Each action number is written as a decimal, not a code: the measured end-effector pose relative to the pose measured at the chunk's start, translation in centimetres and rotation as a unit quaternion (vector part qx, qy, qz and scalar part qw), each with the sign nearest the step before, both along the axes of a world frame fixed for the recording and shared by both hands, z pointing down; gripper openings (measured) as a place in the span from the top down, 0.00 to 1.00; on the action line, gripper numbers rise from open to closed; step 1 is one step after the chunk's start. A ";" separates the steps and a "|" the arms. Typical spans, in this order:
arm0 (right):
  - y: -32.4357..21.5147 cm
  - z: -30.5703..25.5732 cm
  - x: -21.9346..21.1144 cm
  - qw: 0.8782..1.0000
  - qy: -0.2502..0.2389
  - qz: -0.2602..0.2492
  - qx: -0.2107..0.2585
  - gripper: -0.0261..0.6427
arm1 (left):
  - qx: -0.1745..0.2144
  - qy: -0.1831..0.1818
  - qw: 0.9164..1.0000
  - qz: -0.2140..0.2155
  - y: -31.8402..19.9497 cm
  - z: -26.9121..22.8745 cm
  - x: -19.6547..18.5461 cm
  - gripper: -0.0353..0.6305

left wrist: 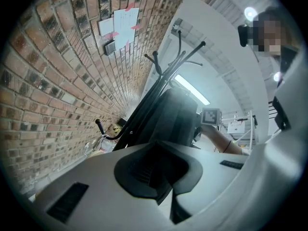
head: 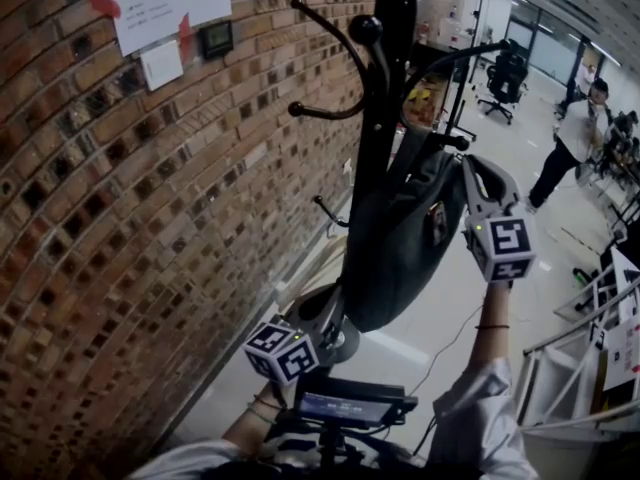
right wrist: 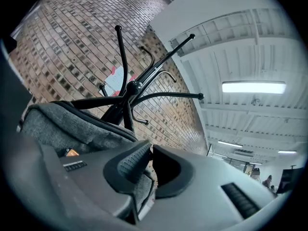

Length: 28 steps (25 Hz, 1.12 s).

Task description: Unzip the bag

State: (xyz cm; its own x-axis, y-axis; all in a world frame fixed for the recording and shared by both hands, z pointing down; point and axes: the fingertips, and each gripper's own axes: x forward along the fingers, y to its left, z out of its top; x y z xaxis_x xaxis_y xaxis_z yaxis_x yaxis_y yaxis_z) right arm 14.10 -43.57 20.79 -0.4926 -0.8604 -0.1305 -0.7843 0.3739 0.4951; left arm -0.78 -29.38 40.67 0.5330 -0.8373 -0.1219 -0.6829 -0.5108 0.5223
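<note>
Right gripper (right wrist: 149,154): raised at the right, against the upper side of the bag (head: 400,253). Jaws drawn almost together with grey bag fabric bunched between them; whether a zip pull is caught there cannot be told.

Left gripper (left wrist: 158,163): low and near, at the bag's bottom end. Jaws closed, tips pressed on the dark lower edge of the bag.

Bag: one grey backpack, hanging upright from a black coat rack (head: 385,88), its bulk on the rack's right side. Small orange tag (right wrist: 72,152) on the fabric near the right gripper. No opening shows, so contents cannot be seen.

Coat rack: black pole with curved hooks, standing just beside the brick wall (head: 120,228) at the left.

Brick wall: carries white paper sheets (head: 165,3) fixed with red tape, and a small dark device (head: 216,38) beside them.

Far right: pale floor (head: 500,168), a black office chair (head: 505,78), and a person (head: 575,138) standing well apart from the rack.
</note>
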 end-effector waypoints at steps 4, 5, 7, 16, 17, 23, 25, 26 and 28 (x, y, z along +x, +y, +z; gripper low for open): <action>-0.2 0.2 0.1 1.000 -0.011 -0.015 -0.016 0.93 | 0.011 -0.013 1.000 -0.004 -0.3 0.3 -0.4 0.93; -0.2 0.1 0.0 1.000 -0.012 -0.020 -0.021 0.93 | 0.008 -0.012 1.000 -0.005 -0.2 -0.7 -0.3 0.93; -0.3 0.1 0.0 0.999 -0.007 -0.025 -0.028 0.93 | 0.003 -0.008 1.000 -0.011 0.0 -1.8 -0.3 0.93; -1.3 0.8 0.6 0.995 -0.030 -0.061 -0.069 0.93 | 0.016 -0.013 1.000 -0.013 -0.7 -0.5 -0.8 0.93; -1.5 0.9 0.9 0.995 -0.029 -0.060 -0.070 0.93 | 0.014 -0.012 1.000 -0.011 -0.6 -0.8 -0.6 0.93; -1.9 1.1 1.1 0.993 -0.031 -0.064 -0.092 0.93 | 0.019 -0.012 1.000 -0.012 -0.9 -1.8 -0.7 0.93; -2.3 1.3 1.6 0.993 -0.037 -0.062 -0.095 0.93 | 0.021 -0.011 1.000 -0.012 -0.9 -2.3 -0.6 0.93; -2.3 1.3 1.6 0.992 -0.042 -0.064 -0.096 0.93 | 0.019 -0.010 1.000 -0.014 -0.8 -2.3 -0.7 0.93; -1.6 1.0 1.1 0.991 -0.054 -0.073 -0.099 0.93 | 0.014 -0.012 1.000 -0.015 -0.8 -2.0 -0.8 0.93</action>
